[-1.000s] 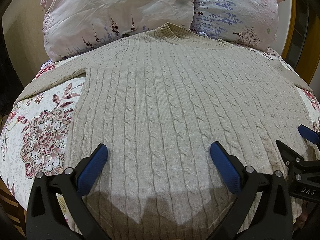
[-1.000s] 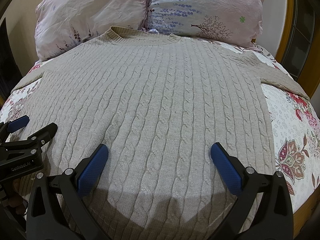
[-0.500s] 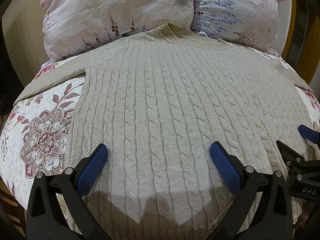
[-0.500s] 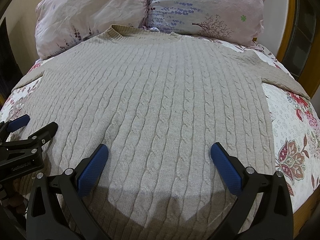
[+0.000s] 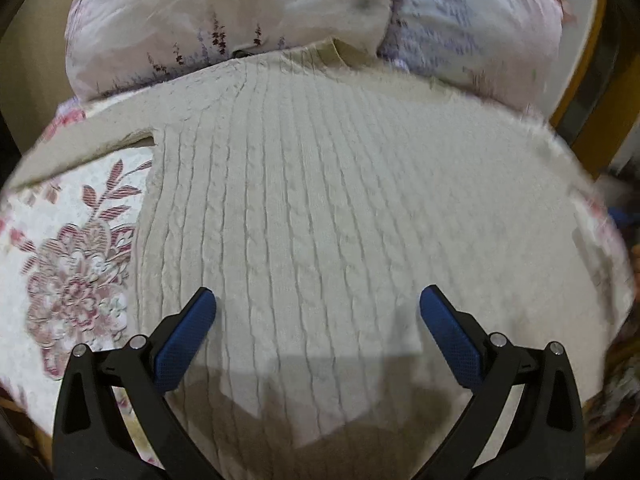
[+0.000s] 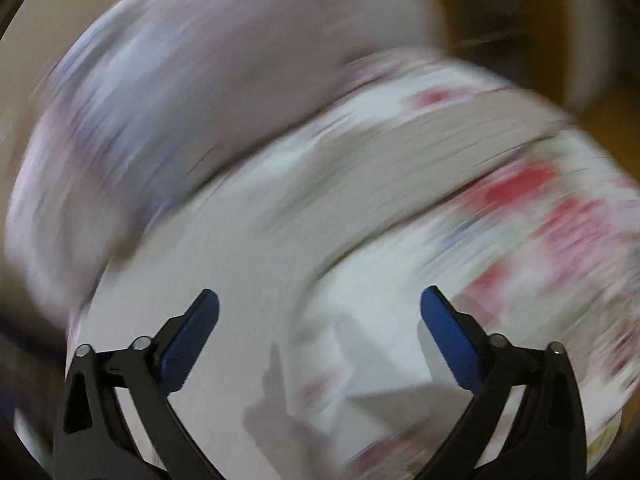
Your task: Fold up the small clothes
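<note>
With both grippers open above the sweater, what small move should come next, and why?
Probably lower the left hand-held gripper to the sweater near its left edge and close on it. Its jaws are open and hold nothing, and the sweater lies flat and unfolded on the bed. The right hand-held gripper is also open, but its view is blurred.

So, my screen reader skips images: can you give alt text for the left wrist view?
A beige cable-knit sweater lies flat on a floral bedspread, collar toward two pillows. The open left gripper hangs over its lower part, holding nothing.
</note>
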A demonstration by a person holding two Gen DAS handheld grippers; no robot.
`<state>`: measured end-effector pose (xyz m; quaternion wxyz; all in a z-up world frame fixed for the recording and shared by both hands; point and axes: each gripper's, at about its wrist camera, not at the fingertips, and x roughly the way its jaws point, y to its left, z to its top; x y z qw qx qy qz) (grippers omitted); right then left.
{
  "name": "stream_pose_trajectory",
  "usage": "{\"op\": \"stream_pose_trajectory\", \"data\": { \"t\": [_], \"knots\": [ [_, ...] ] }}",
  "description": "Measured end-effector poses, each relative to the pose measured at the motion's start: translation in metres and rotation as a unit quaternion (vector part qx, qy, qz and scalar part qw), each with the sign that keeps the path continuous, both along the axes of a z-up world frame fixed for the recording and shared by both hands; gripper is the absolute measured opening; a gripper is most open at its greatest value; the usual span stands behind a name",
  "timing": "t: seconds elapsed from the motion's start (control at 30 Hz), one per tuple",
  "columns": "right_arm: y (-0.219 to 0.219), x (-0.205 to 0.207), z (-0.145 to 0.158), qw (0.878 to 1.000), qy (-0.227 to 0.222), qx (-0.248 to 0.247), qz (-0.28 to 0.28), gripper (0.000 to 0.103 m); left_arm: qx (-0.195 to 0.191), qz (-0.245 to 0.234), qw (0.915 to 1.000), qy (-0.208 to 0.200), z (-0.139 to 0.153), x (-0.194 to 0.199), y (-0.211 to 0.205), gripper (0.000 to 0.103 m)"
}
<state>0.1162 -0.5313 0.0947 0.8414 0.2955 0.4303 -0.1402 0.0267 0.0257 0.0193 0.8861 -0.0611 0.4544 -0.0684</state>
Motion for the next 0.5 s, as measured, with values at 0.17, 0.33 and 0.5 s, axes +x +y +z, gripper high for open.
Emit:
{"op": "stream_pose_trajectory", "data": {
  "t": [0.17,0.33,0.5],
  "knots": [
    [-0.126,0.016,-0.025,0.984,0.018,0.05,-0.169,0.056,-0.062,0.066,0.9958,-0.016,0.012,0.019,0.029,0.101],
    [-0.173,0.03,-0.055,0.967,0.036,0.106,-0.227,0.035,-0.029,0.118,0.9915,-0.046,0.029,0.025,0.045,0.101],
    [-0.191,0.039,-0.067,0.966,0.025,0.101,-0.238,0.011,-0.013,0.173,0.9838,-0.044,0.039,0.03,0.072,0.101]
  ]
}}
